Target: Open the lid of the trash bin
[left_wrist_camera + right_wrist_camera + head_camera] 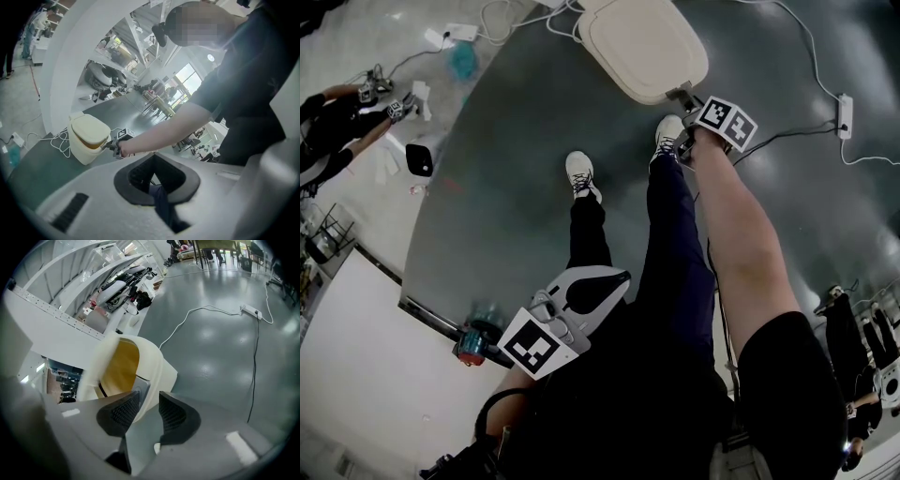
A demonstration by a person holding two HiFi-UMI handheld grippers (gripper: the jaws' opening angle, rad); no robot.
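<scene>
Grey floor (534, 141) bears the trash bin (642, 42), its lid (91, 127) barely ajar, your right gripper (145, 408) pinching the lid's front edge, your left gripper (153, 158) closed and empty, well away from the bin; most lifting remains.

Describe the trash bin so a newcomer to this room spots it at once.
On the glossy dark grey floor, look just beyond the person's right shoe. The trash bin stands there, with the right claw gripping its lid. It is the only bulky cream box with rounded corners; its neighbours are thin white cables and a power strip.
</scene>
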